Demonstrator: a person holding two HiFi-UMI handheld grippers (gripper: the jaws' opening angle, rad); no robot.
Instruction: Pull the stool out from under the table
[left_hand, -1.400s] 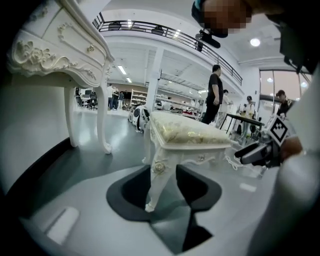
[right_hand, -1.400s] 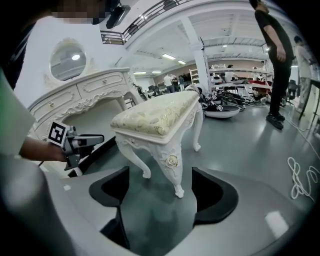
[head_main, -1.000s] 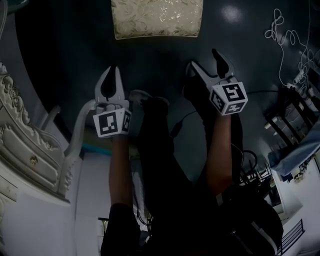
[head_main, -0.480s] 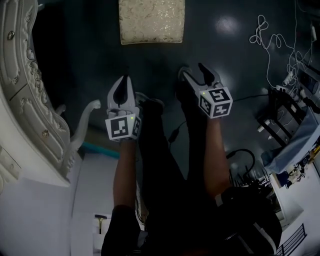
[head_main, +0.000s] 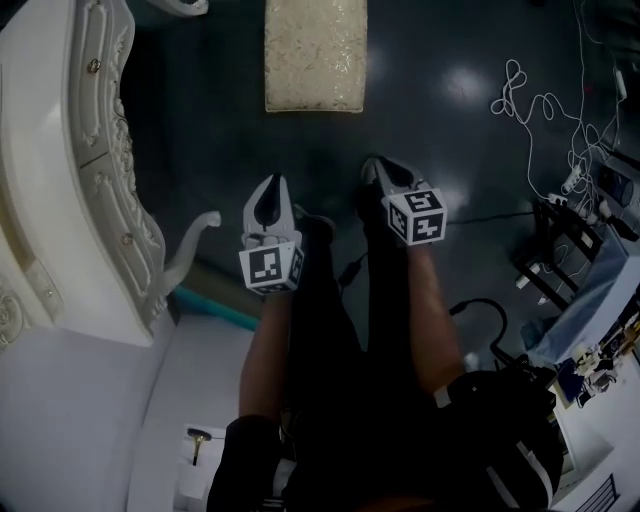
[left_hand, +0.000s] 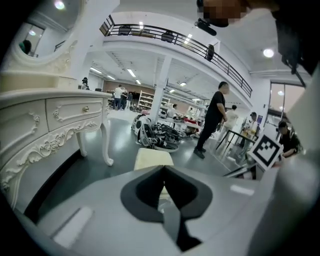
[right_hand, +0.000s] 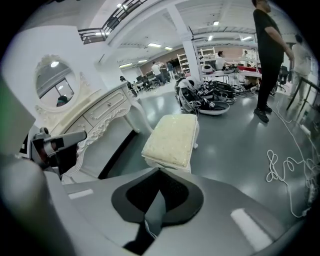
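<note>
stool (head_main: 315, 55) out on open floor (head_main: 450, 130) at 12 o'clock, well clear of desk (head_main: 60, 200) at 9. pull looks done, nothing left imo. left gripper (head_main: 272, 185) jaws together, empty. right gripper (head_main: 376, 166) jaws just snapped closed, nothing between.

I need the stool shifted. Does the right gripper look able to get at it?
Probably yes: the stool stands free on open floor ahead of the right gripper, nothing between, though its jaws have just closed empty.
</note>
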